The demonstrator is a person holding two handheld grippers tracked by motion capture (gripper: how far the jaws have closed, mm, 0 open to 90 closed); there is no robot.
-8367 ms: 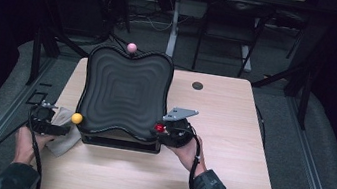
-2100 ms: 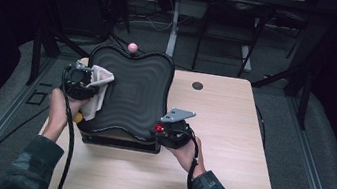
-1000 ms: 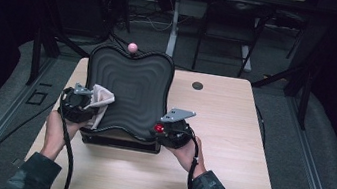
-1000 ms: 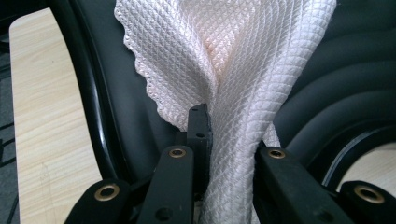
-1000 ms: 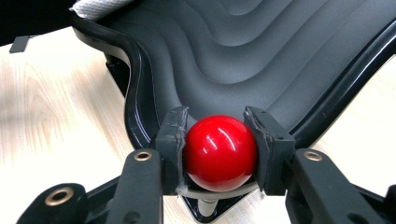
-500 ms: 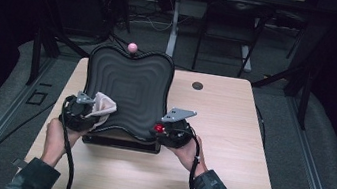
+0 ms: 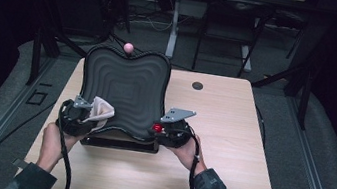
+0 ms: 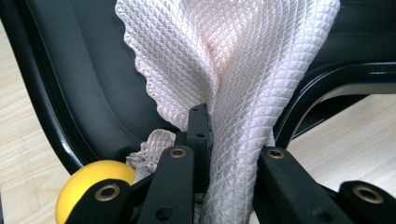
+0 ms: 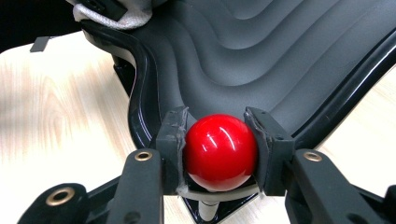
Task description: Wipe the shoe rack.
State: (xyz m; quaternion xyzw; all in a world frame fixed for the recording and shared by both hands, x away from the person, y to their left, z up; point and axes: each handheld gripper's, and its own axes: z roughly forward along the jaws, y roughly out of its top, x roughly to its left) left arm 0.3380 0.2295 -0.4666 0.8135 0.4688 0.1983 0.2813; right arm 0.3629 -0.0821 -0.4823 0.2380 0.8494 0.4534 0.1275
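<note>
Lowest in the frame, we hold two tools at the near edge of the black rippled tray. Our right hand-held gripper clamps the red ball knob at the tray's lower right corner, apparently to steady it. Our left hand-held gripper pinches a pale waffle-weave cloth against the tray's lower left rim, beside a yellow ball knob, seemingly for wiping. Farther up, a pink ball knob tops the tray on the wooden counter.
</note>
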